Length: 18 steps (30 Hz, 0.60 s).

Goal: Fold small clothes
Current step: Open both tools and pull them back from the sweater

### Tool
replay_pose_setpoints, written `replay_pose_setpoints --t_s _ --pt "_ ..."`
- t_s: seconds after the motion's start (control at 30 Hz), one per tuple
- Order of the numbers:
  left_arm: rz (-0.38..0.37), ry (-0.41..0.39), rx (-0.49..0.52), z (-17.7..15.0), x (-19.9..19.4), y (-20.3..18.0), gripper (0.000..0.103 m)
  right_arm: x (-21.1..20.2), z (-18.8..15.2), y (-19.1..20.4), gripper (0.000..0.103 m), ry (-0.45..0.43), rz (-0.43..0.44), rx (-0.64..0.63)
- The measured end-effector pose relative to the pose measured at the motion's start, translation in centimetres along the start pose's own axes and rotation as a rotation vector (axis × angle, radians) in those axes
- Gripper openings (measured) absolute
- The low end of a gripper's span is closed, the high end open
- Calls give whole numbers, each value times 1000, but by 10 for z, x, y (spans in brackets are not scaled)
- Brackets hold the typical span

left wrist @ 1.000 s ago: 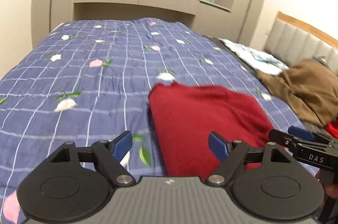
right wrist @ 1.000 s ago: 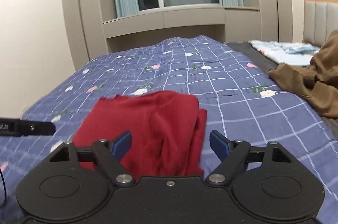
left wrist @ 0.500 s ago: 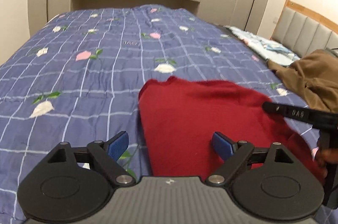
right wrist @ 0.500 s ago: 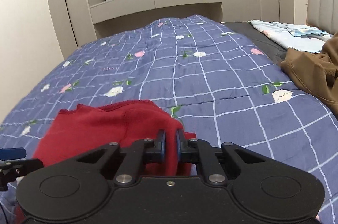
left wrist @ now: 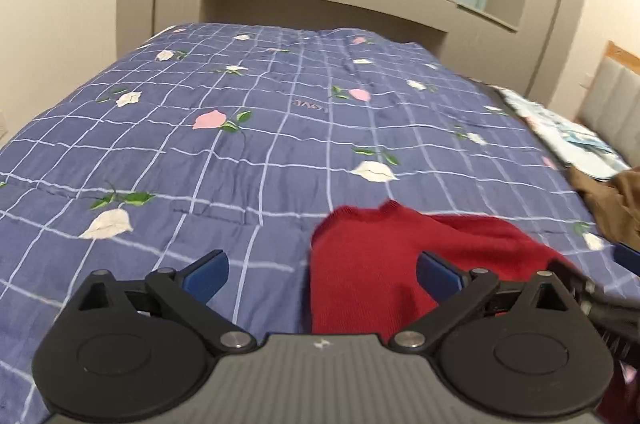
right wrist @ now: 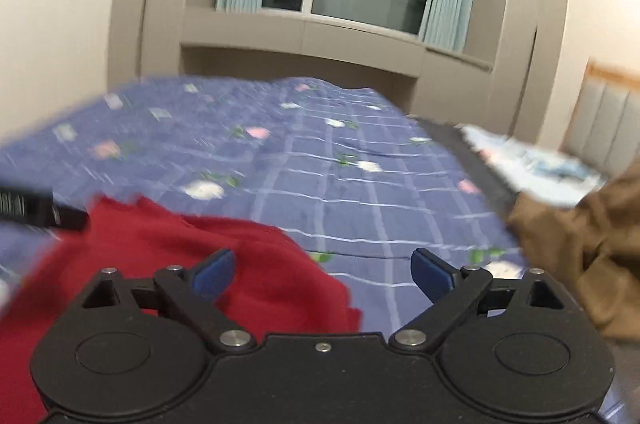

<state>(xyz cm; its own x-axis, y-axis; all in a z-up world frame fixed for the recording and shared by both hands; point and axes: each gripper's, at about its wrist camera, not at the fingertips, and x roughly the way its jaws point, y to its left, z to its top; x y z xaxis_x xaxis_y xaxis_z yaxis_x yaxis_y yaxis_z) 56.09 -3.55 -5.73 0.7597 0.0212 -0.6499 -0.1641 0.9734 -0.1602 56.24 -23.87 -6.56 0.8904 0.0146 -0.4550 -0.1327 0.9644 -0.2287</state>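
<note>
Now, left gripper (left wrist: 322, 274): I see jaws spread, just opening, pinching nothing.
Right gripper (right wrist: 322, 270): jaws spread, just opening, empty.
Red top (left wrist: 372, 264): under both jaws.
Risk: I may grab one layer and spoil the fold.

A red knit garment (left wrist: 372, 264) lies folded on the bed, its edges fairly straight with a small bump at the far edge. In the left wrist view it sits at 5 o'clock; in the right wrist view (right wrist: 200, 256) at 8 o'clock, blurred, slightly rumpled on top.
</note>
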Motion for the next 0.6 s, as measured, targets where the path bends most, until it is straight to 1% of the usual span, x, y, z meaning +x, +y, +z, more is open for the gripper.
replay_pose_setpoints --t_s 0.07,0.1,0.13,0.2,0.23,0.3,0.4,0.6 --pt "60 42 15 2 20 -5 102 16 -8 3 94 16 -94 -46" --pt "79 61 21 0 29 -6 102 24 -14 -1 96 28 -118 -32" --pt "87 77 26 -3 36 -6 102 30 -19 -8 100 36 -119 11" --pt "87 106 30 -12 49 -5 103 37 -30 -19 102 38 -102 94" --pt "84 101 34 -16 52 -4 103 40 -33 -22 102 41 -88 116" --pt "91 65 64 -22 52 -5 103 46 -36 -26 102 50 -65 152" --pt "97 62 83 -23 55 -9 103 53 -40 -36 102 73 -20 212" --pt "90 60 89 -22 58 -8 103 49 -45 -40 102 83 14 256"
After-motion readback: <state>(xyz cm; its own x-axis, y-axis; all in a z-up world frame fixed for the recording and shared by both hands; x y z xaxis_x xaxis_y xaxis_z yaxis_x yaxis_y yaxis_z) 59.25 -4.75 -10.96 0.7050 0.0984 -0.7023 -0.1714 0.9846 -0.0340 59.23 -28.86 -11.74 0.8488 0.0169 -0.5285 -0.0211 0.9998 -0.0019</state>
